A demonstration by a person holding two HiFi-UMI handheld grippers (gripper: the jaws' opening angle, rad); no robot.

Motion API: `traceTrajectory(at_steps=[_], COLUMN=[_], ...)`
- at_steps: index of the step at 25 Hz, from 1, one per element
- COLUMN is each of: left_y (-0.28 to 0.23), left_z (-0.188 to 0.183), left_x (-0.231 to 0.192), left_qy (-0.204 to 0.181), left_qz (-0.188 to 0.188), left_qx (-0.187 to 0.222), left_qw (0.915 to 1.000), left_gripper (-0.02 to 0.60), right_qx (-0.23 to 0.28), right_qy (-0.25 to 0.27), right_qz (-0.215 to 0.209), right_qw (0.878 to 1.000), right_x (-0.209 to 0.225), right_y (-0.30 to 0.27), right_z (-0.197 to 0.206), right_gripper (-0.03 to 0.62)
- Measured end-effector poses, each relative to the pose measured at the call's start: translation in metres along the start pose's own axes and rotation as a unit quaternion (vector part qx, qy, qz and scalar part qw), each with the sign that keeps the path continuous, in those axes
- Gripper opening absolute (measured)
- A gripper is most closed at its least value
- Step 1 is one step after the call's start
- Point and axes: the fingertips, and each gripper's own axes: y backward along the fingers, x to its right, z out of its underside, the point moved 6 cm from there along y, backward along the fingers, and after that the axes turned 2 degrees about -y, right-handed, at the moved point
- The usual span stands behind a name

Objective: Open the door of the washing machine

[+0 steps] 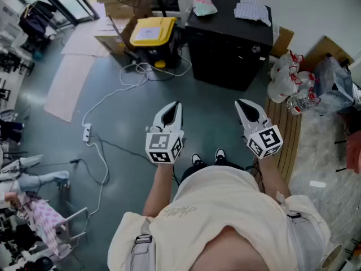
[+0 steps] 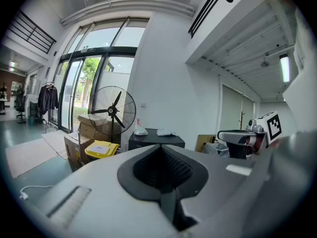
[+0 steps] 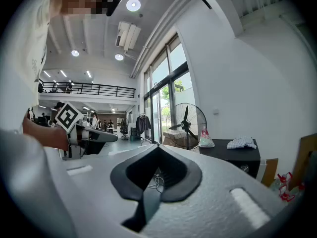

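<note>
The washing machine (image 1: 228, 44) is a black box against the far wall, a few steps ahead of me; its door cannot be made out. It also appears small in the left gripper view as a dark cabinet (image 2: 156, 142) and in the right gripper view (image 3: 233, 155). My left gripper (image 1: 177, 104) and right gripper (image 1: 238, 101) hang side by side at waist height, both pointing towards the machine and well short of it. Each has its jaws together with nothing between them, as their own views show for the left gripper (image 2: 161, 148) and the right gripper (image 3: 158, 147).
A folded cloth (image 1: 252, 10) and a bag (image 1: 202, 1) lie on the machine's top. To its left are a yellow-lidded bin (image 1: 151, 34), cardboard boxes and a standing fan (image 2: 113, 110). A white cable with a power strip (image 1: 87, 132) trails over the floor. Wooden slats (image 1: 285, 131) and bagged bottles (image 1: 287, 83) are on the right.
</note>
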Motion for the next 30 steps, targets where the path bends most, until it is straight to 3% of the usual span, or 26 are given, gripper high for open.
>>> traceTrajectory(at_steps=[13, 17, 18, 20, 24, 30], left_y=[0.01, 0.012, 0.014, 0.016, 0.018, 0.017], left_z=[0.007, 0.009, 0.009, 0.011, 0.013, 0.015], left_x=[-0.015, -0.02, -0.022, -0.025, -0.033, -0.039], left_qy=[-0.008, -0.021, -0.024, -0.026, -0.021, -0.021], left_qz=[0.019, 0.007, 0.003, 0.003, 0.002, 0.016], left_qx=[0.015, 0.023, 0.023, 0.022, 0.025, 0.024], left_qw=[0.9997, 0.9995, 0.9994, 0.9994, 0.9995, 0.9993], left_gripper=[0.018, 0.018, 0.024, 0.119, 0.171, 0.175], right_qx=[0.019, 0.012, 0.011, 0.007, 0.0, 0.004], right_qy=[0.004, -0.001, -0.003, -0.006, -0.001, -0.023], right_qz=[0.035, 0.037, 0.037, 0.039, 0.037, 0.05], right_qw=[0.999, 0.999, 0.999, 0.999, 0.999, 0.998], right_x=[-0.017, -0.023, -0.025, -0.029, -0.038, -0.039], right_y=[-0.004, -0.006, -0.007, -0.008, -0.009, -0.014], right_z=[0.005, 0.011, 0.012, 0.016, 0.02, 0.021], right_gripper=[0.002, 0.002, 0.002, 0.002, 0.002, 0.002])
